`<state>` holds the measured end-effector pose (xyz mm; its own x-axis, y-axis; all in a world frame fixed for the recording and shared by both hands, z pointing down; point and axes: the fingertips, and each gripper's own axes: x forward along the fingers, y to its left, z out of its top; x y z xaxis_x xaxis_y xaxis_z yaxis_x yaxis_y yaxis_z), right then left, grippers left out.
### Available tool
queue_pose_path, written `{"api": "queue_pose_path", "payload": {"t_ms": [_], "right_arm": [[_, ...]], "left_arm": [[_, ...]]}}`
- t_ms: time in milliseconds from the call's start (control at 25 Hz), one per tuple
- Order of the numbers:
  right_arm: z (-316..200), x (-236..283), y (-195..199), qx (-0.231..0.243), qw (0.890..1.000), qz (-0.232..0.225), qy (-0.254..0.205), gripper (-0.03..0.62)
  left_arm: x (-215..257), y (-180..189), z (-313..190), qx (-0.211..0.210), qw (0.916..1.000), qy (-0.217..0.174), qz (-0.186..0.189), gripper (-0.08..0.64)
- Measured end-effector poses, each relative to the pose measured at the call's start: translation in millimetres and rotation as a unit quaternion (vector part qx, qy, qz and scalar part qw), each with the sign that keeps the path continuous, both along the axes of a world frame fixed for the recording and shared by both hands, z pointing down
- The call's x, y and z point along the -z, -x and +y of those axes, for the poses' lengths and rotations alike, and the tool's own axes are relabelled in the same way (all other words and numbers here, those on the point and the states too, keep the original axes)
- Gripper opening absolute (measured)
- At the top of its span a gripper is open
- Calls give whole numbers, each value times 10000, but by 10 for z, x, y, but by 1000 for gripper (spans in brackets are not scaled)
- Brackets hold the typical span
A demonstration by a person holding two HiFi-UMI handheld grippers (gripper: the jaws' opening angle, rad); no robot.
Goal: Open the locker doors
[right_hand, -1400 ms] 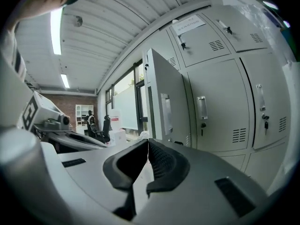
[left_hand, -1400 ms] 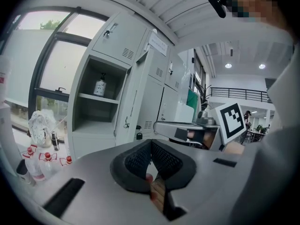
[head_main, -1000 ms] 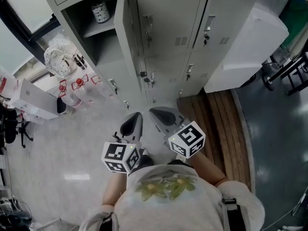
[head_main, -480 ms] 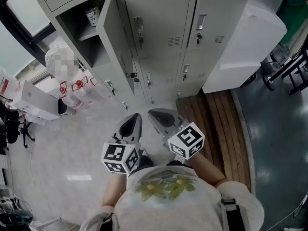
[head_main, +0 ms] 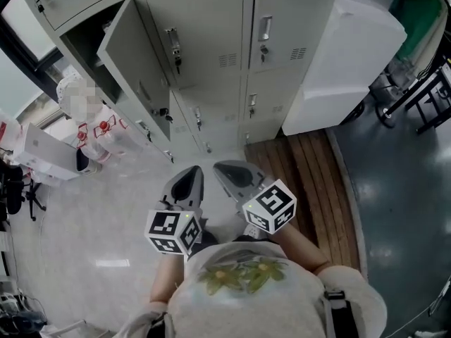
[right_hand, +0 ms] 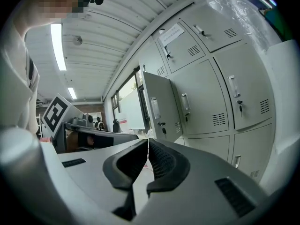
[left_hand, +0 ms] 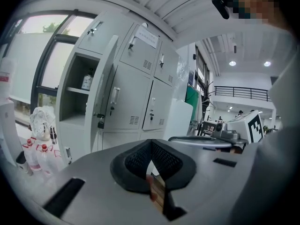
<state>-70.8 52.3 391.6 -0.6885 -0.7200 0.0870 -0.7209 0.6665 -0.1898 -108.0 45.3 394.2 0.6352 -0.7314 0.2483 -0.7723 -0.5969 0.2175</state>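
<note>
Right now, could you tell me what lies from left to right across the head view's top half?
plastic bottles → open locker door → closed middle door → closed right door → white cabinet

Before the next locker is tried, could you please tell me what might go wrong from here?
1. The open door juts out on the left; the left hand-held gripper could knock it.
2. Its jaws together, the right hand-held gripper may only bump the handle of the closed door.
3. The bottles on the floor beside the lockers could be kicked.
</note>
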Motion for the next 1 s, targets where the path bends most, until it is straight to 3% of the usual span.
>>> {"api": "queue_pose_path", "payload": {"t_ms": [240, 560, 760, 1000], "right_arm": [[181, -84, -362, -8, 9999, 0, 111, 32], [327, -172, -569, -50, 9997, -192, 148, 32], [282, -172, -635, -127, 9996, -235, 72, 32], [3, -183, -968, -537, 9984, -156, 103, 32]], "left_arm": [[-74, -370, 178, 25, 10000, 50, 25, 29], [-196, -570, 355, 20, 9998, 160, -67, 29], [-211, -661, 269, -64, 9998, 147, -144, 29], [-201, -950, -1, -328, 9993, 128, -106, 29]]}}
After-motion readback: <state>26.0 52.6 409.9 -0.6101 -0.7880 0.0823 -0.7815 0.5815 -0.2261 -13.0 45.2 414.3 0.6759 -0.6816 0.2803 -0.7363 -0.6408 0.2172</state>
